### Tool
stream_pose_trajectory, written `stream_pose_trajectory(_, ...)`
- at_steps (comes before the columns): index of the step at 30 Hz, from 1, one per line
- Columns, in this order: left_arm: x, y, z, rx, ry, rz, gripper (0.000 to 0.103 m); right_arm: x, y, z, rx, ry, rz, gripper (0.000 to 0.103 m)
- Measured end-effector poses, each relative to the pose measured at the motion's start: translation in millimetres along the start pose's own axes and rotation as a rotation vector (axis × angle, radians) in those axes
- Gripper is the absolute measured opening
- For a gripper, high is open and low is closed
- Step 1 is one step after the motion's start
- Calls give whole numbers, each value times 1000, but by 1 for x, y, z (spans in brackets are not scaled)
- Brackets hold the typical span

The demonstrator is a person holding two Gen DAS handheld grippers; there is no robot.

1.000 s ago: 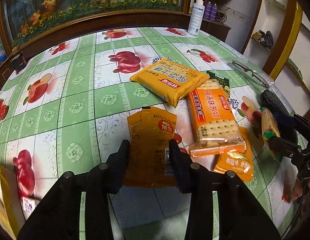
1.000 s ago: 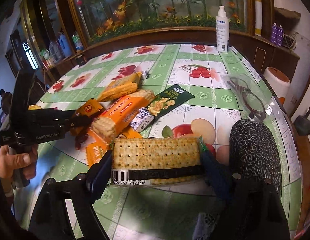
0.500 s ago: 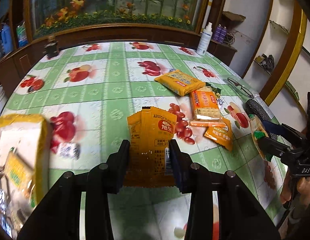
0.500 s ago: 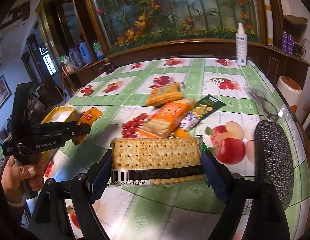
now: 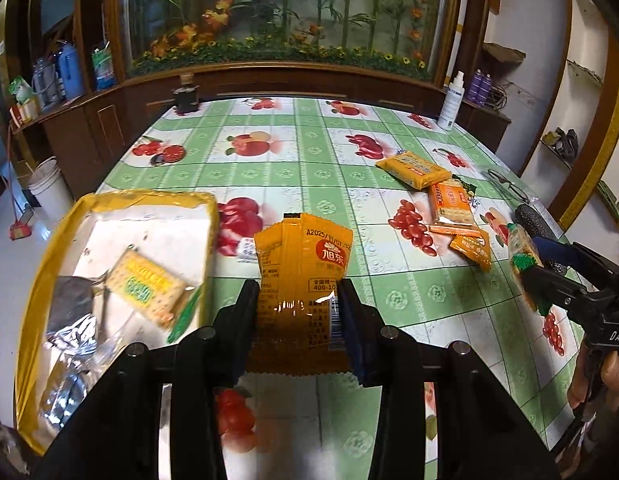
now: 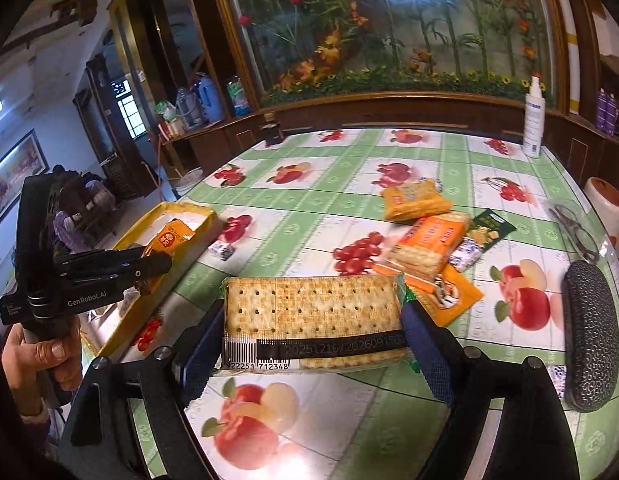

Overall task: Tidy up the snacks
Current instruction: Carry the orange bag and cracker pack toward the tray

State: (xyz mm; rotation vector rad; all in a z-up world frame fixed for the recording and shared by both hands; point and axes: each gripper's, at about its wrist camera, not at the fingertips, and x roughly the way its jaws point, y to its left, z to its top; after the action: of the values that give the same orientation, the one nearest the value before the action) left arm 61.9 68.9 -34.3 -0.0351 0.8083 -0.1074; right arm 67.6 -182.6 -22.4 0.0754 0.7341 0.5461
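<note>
Indoors, fruit-print green tablecloth (image 5: 309, 176), floral glass cabinet (image 5: 285, 12) behind, white walls

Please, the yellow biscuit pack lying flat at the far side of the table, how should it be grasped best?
Take the yellow biscuit pack across its short width, near the middle, coming from above with a hand-held gripper tilted down. It lies flat on the table as a thick block, so its long side edges are free; the orange cracker pack lies close in front.

cracker pack (image 5: 147, 287) in tray (image 5: 49, 256), tray on table (image 5: 285, 168)
</note>
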Motion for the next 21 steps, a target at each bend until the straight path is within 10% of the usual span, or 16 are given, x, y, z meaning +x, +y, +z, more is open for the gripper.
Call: stream_pose_trajectory(21, -68, 78, -30, -135, -100, 108, 37, 29, 100, 8, -125, 32, 130, 87)
